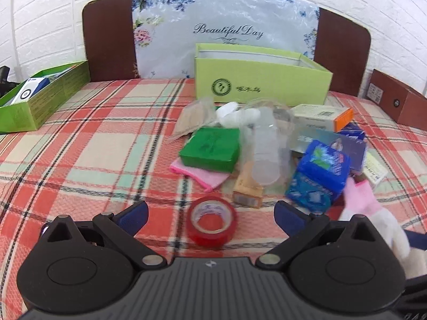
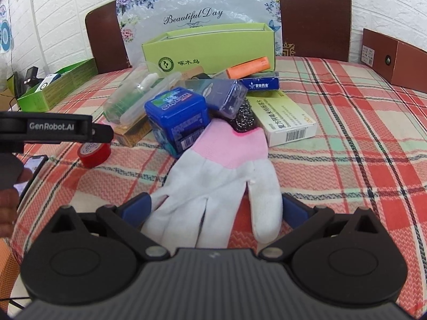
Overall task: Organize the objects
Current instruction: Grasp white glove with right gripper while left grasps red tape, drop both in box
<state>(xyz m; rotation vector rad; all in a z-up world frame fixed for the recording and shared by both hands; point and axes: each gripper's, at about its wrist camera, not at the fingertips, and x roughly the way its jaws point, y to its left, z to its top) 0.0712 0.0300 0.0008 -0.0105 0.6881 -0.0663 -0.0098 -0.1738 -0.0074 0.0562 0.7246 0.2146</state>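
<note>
The right gripper (image 2: pixel 216 209) sits low in the frame with its jaws spread wide around the fingers of a white-and-pink glove (image 2: pixel 221 184), apparently not pinching it. The glove lies flat at centre, its long axis running up-frame, cuff toward the blue tin (image 2: pixel 177 114). The left gripper (image 1: pixel 210 213) is likewise open around a red tape roll (image 1: pixel 212 221).

Cloth, cardboard, plastic and steel wool

You see a knitted cloth glove (image 2: pixel 213 186) on woven checked cloth (image 2: pixel 347 146), a glossy tape roll (image 1: pixel 211 222), a matt cardboard box (image 1: pixel 261 85), and a shiny metal scourer (image 2: pixel 244 118).
</note>
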